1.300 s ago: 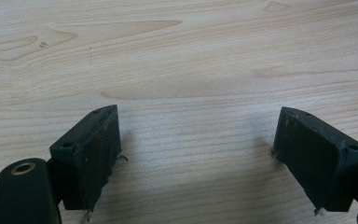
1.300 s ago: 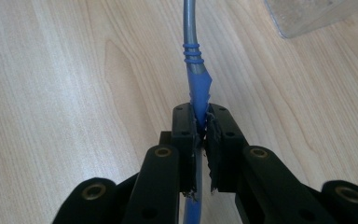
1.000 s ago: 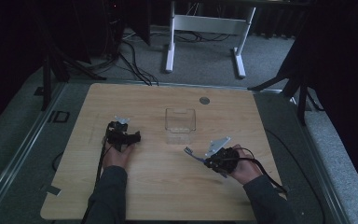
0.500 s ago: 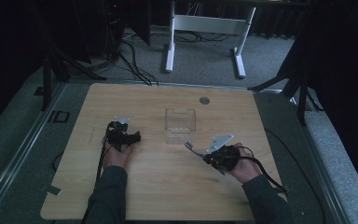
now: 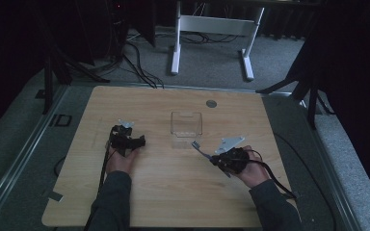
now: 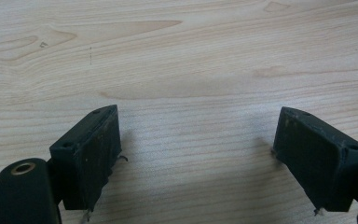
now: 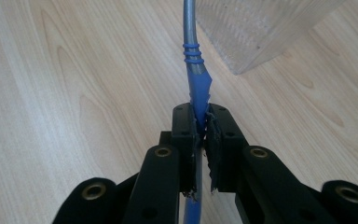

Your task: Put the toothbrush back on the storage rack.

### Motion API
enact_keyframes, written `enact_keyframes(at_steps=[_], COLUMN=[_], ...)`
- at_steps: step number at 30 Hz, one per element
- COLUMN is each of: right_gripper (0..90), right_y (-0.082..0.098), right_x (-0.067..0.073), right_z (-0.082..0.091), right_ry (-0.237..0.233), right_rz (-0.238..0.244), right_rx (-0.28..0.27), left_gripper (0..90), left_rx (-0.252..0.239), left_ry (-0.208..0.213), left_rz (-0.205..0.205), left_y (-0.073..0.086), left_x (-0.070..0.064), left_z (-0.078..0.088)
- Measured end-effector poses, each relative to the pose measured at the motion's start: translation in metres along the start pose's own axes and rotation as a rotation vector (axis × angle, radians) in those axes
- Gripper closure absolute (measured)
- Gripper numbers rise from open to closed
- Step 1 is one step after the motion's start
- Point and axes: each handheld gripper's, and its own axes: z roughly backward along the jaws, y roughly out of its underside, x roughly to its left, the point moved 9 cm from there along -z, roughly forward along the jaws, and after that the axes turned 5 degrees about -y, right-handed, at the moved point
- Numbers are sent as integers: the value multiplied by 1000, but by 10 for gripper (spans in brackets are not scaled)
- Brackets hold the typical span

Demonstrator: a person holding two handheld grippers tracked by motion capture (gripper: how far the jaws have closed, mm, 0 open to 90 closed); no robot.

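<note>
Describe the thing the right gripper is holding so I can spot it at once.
On the wooden table, find the clear box near the middle. Just right of it and nearer the person, the right gripper is shut on a toothbrush. It is the one thin blue-and-grey stick, its head pointing toward the box.

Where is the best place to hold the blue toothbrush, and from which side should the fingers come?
Grip the toothbrush on its flat blue handle, as the right gripper does, fingers closing on its two sides. The handle is thin and straight, so the head stays free, pointing toward the clear container.
</note>
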Motion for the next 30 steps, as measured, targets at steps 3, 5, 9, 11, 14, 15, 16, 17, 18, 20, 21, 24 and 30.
enact_keyframes(at_steps=[3,5,9,11,14,15,16,17,18,20,21,24,30], right_gripper=[821,821,820,820,821,821,821,821,820,820,820,820,821], right_y=[-1,-2,-3,-4,-4,-4,-5,-6,-6,-7,-7,-8,-10], right_x=[-1,-2,-3,-4,-4,-4,-5,-5,-6,-6,-6,-6,-7], right_z=[1,2,2,2,2,2,1,1,1,2,2,2,4], right_ry=[8,10,16,19,23,23,26,28,29,31,32,32,40], right_rz=[-5,-7,-9,-13,-19,-21,-25,-27,-31,-37,-38,-42,-52], right_rx=[-11,-15,-27,-30,-32,-34,-42,-47,-51,-57,-59,-70,-87], left_gripper=[150,150,150,150,150,150,150,150,150,150,150,150,150], left_rx=[0,0,0,0,0,0,0,0,0,0,0,0,0], left_ry=[0,0,0,0,0,0,0,0,0,0,0,0,0], left_rz=[0,0,0,0,0,0,0,0,0,0,0,0,0], left_y=[0,0,0,0,0,0,0,0,0,0,0,0,0], left_x=[0,0,0,0,0,0,0,0,0,0,0,0,0], left_z=[0,0,0,0,0,0,0,0,0,0,0,0,0])
